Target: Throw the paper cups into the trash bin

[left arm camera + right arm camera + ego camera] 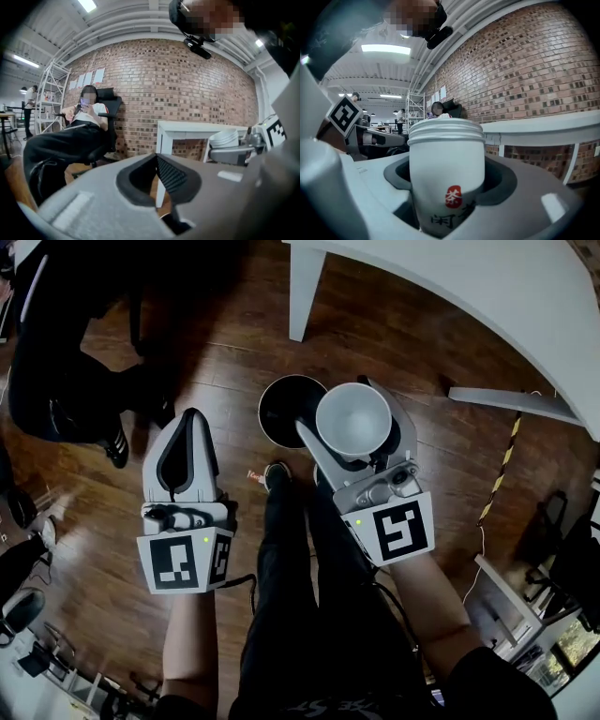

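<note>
Head view. Risk: the paper cup [353, 418] hangs over the 3 o'clock edge of the trash bin [281, 409], not over its centre. If I let go here, I judge it could strike the rim and roll onto the floor [225, 343]. A harder squeeze might buckle the thin wall. Right claw [356, 442]: jaws spread wide yet closed on the cup's lower body, cup upright, mouth up. Left claw [191, 418], at 8 o'clock of the bin: tips together, nothing held.
</note>
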Demonstrator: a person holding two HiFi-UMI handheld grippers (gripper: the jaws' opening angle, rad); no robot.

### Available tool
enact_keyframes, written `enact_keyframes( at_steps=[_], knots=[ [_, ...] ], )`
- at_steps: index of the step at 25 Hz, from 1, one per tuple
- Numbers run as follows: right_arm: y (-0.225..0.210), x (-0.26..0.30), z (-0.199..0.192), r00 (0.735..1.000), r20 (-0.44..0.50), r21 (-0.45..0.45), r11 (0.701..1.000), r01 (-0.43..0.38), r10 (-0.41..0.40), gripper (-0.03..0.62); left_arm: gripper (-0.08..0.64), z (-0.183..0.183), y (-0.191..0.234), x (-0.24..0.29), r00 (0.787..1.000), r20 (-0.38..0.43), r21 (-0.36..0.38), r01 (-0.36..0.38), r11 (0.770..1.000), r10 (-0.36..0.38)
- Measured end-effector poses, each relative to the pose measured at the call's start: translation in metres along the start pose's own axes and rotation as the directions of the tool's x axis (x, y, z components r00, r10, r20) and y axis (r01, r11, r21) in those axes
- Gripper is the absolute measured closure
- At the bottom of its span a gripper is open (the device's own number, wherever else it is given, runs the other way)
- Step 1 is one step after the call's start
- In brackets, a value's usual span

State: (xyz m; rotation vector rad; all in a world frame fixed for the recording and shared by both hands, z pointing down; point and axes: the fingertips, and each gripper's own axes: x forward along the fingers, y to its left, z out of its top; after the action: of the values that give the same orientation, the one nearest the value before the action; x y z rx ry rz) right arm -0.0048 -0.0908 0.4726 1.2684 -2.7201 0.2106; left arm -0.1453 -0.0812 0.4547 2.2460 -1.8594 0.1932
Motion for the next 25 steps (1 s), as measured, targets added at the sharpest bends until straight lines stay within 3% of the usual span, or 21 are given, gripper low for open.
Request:
enact_keyframes(
  at_steps=[2, 6, 10, 19, 25],
  knots=[
    [-0.001, 0.011, -0.020, 1.000, -0.019, -0.007, 1.000, 0.003, -0.003, 0.247, 0.555, -0.019, -0.004, 0.010, 0.999, -0.007, -0.023, 0.042, 0.999, -0.042],
    [0.001, 0.027, -0.069, 0.995, -0.096, -0.009, 0.999, -0.032, 0.031, 0.247, 0.555, -0.067, -0.006, 0.020, 0.993, -0.094, -0.006, 0.069, 0.998, -0.070],
    [0.000, 0.034, -0.127, 0.981, -0.186, 0.052, 0.998, -0.036, 0.045, 0.247, 0.555, -0.105, -0.008, 0.031, 0.987, -0.134, -0.020, 0.087, 0.996, -0.089],
    [0.007, 0.033, -0.231, 0.932, -0.351, 0.084, 0.994, -0.065, 0.091, 0.247, 0.555, -0.192, -0.015, 0.041, 0.961, -0.251, -0.056, 0.108, 0.993, -0.118],
    [0.007, 0.039, -0.283, 0.904, -0.412, 0.100, 0.992, -0.077, 0.112, 0.247, 0.555, -0.237, -0.031, 0.050, 0.939, -0.302, -0.089, 0.144, 0.986, -0.164]
  ],
)
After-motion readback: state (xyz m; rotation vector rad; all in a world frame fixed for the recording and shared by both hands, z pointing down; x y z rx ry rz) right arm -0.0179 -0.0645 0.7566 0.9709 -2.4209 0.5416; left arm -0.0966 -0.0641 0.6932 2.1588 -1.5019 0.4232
